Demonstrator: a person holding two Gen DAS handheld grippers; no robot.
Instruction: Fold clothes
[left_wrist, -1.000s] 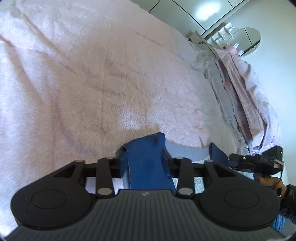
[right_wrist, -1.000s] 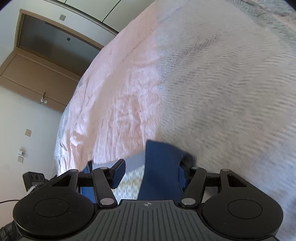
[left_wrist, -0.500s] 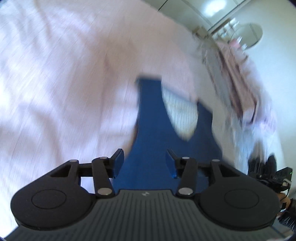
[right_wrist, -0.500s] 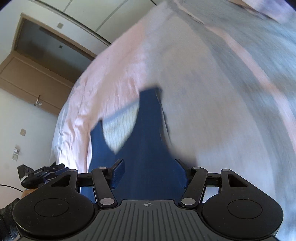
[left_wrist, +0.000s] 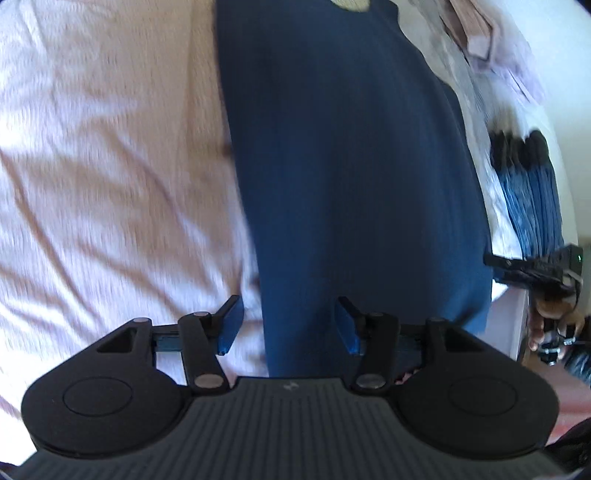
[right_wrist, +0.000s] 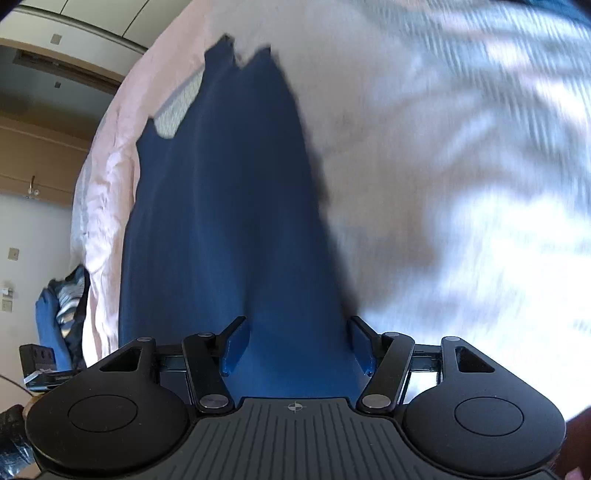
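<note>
Left wrist view: blue garment (left_wrist: 351, 177) spread long and flat on the pink bed cover (left_wrist: 110, 147), no fold visible yet, so probably only laid out and all folding still left. Left gripper (left_wrist: 288, 325) opening, near edge of the cloth between the fingers, pads not pressing on it. Right wrist view: right gripper (right_wrist: 299, 345) wide apart over the same garment (right_wrist: 229, 206), cloth between the fingers but apparently not pinched. Far end with straps cut off at the top in the left view; hem hidden under both gripper bodies. Strong motion blur; dark bluish pile (left_wrist: 528, 192) at the bed edge hard to identify.
</note>
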